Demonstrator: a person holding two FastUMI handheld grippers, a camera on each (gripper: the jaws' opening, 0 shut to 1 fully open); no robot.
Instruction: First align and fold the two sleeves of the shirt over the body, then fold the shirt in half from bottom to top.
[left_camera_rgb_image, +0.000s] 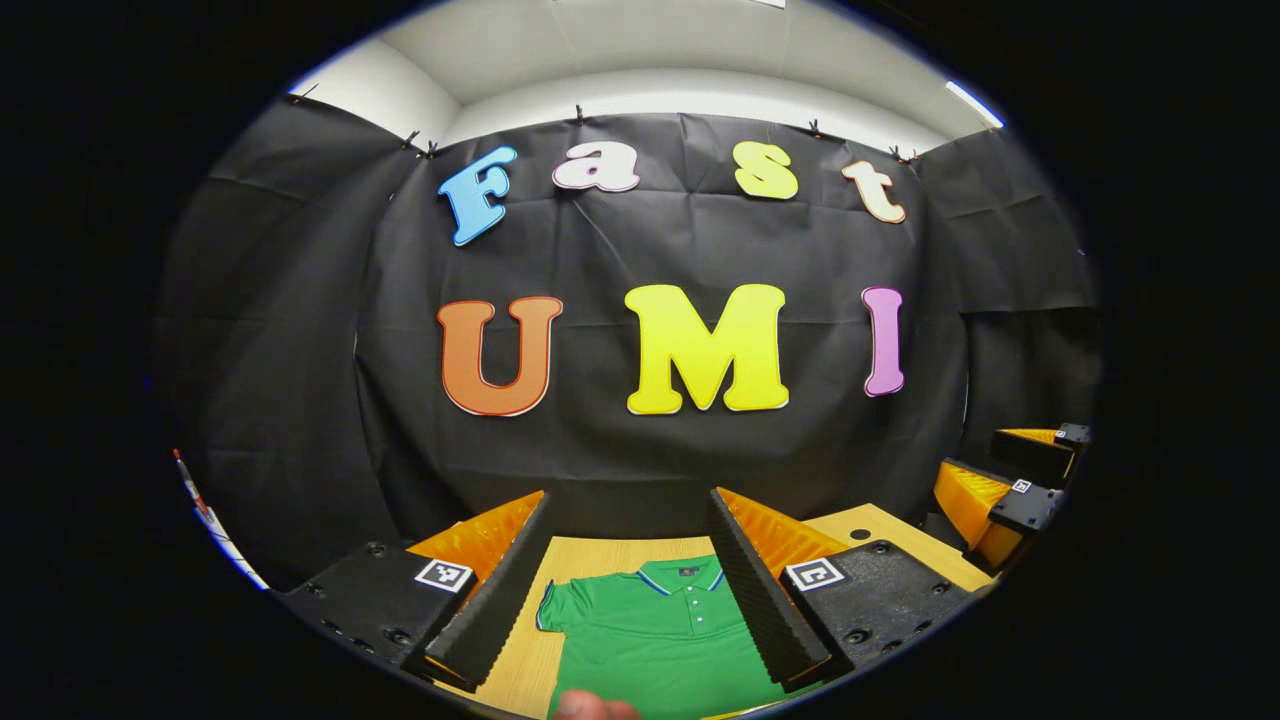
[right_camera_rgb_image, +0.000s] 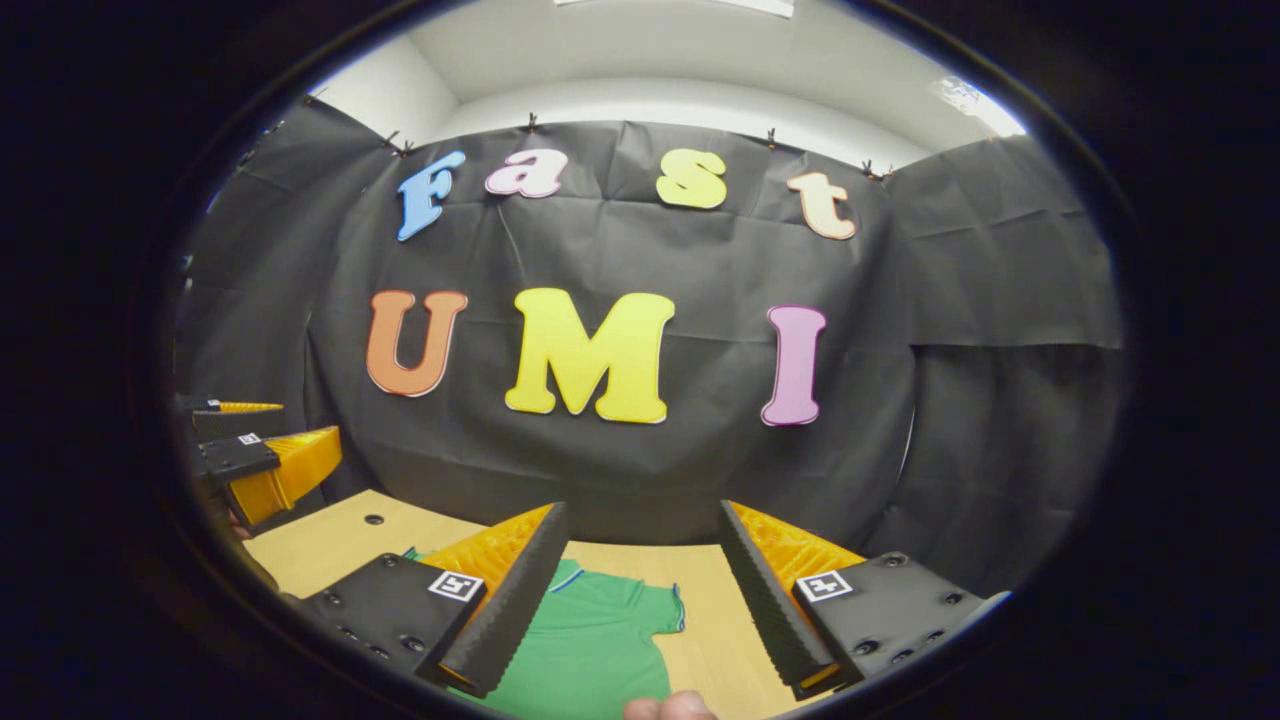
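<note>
A green polo shirt (left_camera_rgb_image: 655, 640) with a blue-and-white trimmed collar lies flat on the wooden table (left_camera_rgb_image: 600, 555), collar toward the wall. My left gripper (left_camera_rgb_image: 630, 505) hovers open above it, its fingers framing the collar and one short sleeve. The right gripper view shows the shirt (right_camera_rgb_image: 590, 645) with its other short sleeve spread out. My right gripper (right_camera_rgb_image: 645, 515) is also open, held above that side. The right gripper (left_camera_rgb_image: 1010, 480) appears at the far right of the left gripper view, and the left gripper (right_camera_rgb_image: 250, 455) at the far left of the right gripper view.
The booth's black cloth wall (left_camera_rgb_image: 650, 440) rises just behind the table's back edge. A small dark hole (right_camera_rgb_image: 373, 520) marks the tabletop left of the shirt. A fingertip (left_camera_rgb_image: 590, 706) shows at the bottom edge of the left gripper view.
</note>
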